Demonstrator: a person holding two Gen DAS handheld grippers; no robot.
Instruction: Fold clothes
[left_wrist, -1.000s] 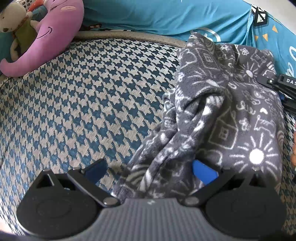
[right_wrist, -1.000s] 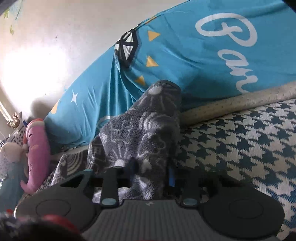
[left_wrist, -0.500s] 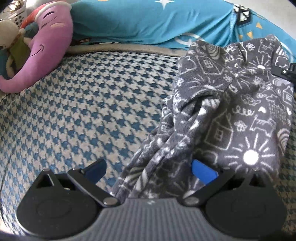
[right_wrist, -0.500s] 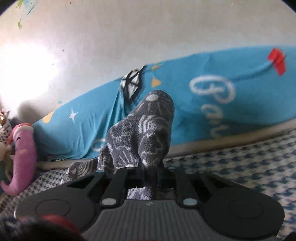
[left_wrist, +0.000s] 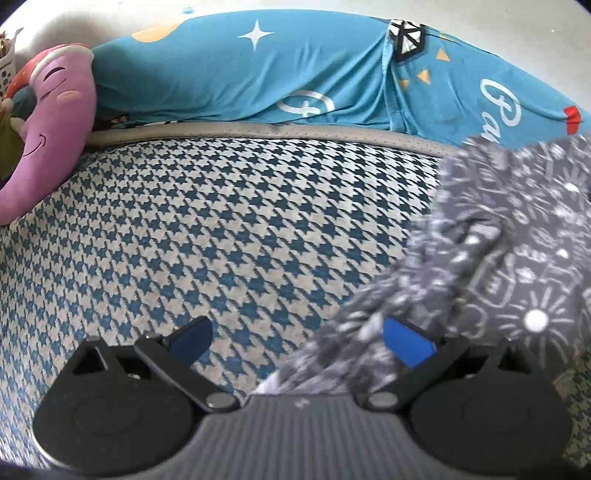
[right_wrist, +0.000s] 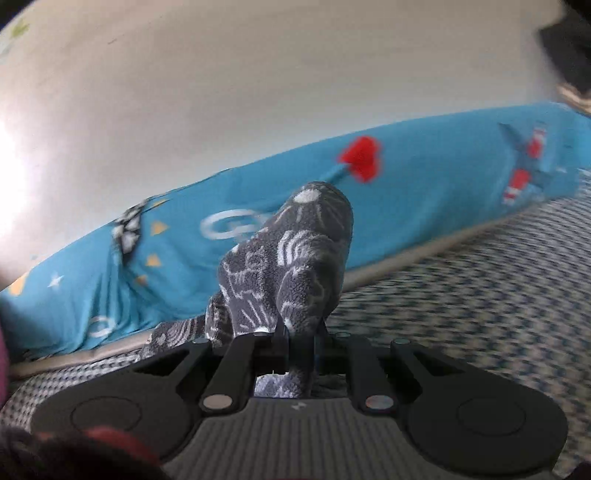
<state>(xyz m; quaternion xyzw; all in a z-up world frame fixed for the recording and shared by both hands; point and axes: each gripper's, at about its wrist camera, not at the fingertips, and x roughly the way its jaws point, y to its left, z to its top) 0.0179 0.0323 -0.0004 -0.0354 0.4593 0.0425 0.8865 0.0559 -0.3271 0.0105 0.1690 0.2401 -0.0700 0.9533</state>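
Houndstooth bed cover (left_wrist: 229, 221) beneath; right gripper (right_wrist: 299, 347) pinches grey patterned fleece garment (right_wrist: 291, 266); left gripper (left_wrist: 295, 336) spread wide; far blue quilt (left_wrist: 229, 77) lettering partly legible, "Pa"

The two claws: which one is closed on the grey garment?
The right claw: its fingers pinch the grey garment. The left claw stands wide open.

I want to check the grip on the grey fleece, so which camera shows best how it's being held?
The right wrist view: the right gripper is shut on the grey fleece, which stands bunched up before its fingers. The left wrist view shows more cloth, blurred, draped past the open left gripper.
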